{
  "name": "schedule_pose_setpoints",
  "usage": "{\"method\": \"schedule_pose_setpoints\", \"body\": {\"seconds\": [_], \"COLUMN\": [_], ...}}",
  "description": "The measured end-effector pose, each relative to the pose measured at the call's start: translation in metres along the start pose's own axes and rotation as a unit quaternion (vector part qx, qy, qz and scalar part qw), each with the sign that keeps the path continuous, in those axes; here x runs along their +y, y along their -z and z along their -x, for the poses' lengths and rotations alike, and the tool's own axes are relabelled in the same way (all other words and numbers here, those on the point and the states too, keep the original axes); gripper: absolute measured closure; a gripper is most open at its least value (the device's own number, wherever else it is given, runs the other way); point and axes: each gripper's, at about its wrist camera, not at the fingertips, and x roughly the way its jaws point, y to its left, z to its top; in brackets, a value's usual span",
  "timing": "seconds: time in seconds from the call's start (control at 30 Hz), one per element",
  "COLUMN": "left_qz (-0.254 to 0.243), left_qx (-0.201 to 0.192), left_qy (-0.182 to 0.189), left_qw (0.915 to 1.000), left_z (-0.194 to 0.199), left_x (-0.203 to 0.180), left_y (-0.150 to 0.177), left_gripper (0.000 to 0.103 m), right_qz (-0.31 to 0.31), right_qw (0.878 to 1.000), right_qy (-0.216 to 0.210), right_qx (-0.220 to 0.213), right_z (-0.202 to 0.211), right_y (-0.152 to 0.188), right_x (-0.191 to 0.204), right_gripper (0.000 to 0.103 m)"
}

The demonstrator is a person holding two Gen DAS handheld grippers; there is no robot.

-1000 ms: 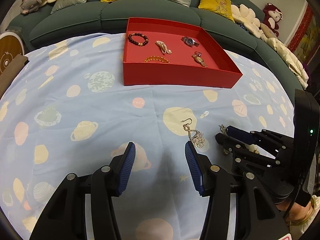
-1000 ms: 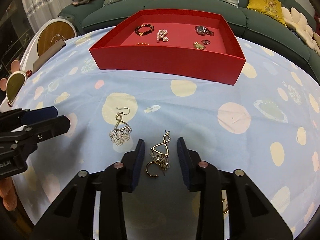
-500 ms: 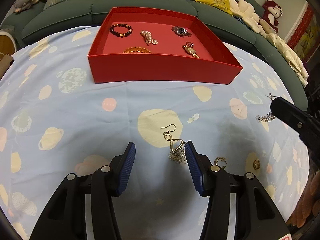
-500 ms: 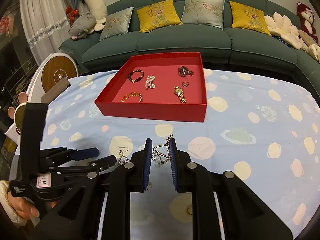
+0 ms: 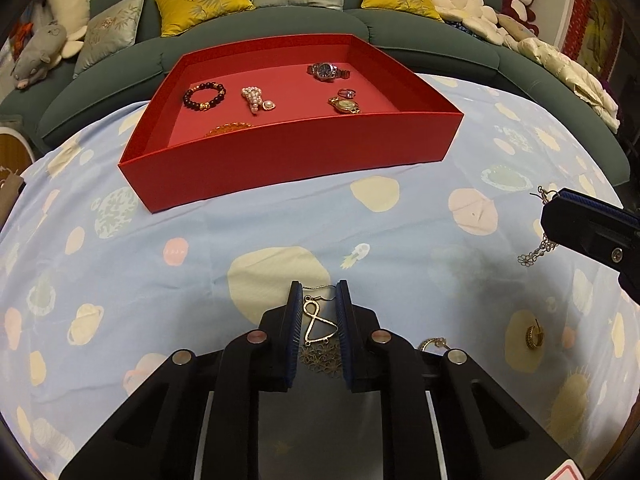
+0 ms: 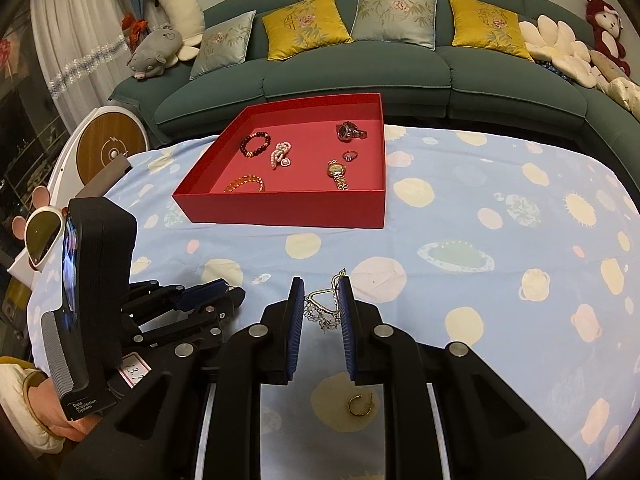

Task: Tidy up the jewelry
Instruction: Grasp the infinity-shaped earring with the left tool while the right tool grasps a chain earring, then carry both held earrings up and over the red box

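A gold drop earring (image 5: 318, 322) lies on the planet-print cloth between my left gripper's (image 5: 319, 286) blue pads. The jaws are closing and the pads touch its sides. My right gripper (image 6: 321, 282) is shut on the matching drop earring (image 6: 322, 312) and holds it above the cloth. The left wrist view shows that earring (image 5: 536, 248) dangling from the right gripper (image 5: 550, 212). The red tray (image 6: 280, 210) stands farther back, holding bracelets, two watches, a ring and a pearl piece. Two small gold hoops (image 5: 534, 336) (image 5: 434, 344) lie on the cloth.
A green sofa (image 6: 360, 76) with cushions and plush toys curves behind the table. A round wooden-faced device (image 6: 110, 148) stands past the table's left edge. A person's hand (image 6: 40, 420) holds the left gripper (image 6: 234, 296) at lower left.
My left gripper slid forward over the drop earring and its jaws narrowed around it. The right gripper lifted its earring off the cloth and rose.
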Motion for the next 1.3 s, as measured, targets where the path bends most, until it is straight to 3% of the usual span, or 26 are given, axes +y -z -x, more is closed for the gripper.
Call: {"method": "schedule_pose_setpoints", "body": {"seconds": [0.03, 0.5, 1.0, 1.3], "left_qz": [0.002, 0.002, 0.044, 0.068], "left_qx": [0.001, 0.008, -0.001, -0.023], "left_qy": [0.000, 0.011, 0.009, 0.037], "left_qw": [1.0000, 0.9999, 0.9990, 0.9967], "left_z": [0.000, 0.007, 0.030, 0.064], "left_x": [0.000, -0.001, 0.043, 0.053], "left_y": [0.000, 0.003, 0.003, -0.005], "left_gripper": [0.098, 0.097, 0.097, 0.097], "right_qz": [0.001, 0.010, 0.013, 0.020], "right_qw": [1.000, 1.000, 1.000, 1.000], "right_qy": [0.000, -0.002, 0.008, -0.001], "right_qx": [0.001, 0.000, 0.012, 0.001], "right_z": [0.000, -0.001, -0.008, -0.003], "right_y": [0.001, 0.000, 0.006, -0.002], "right_x": [0.000, 0.010, 0.004, 0.019], "right_gripper": [0.086, 0.086, 0.086, 0.086]}}
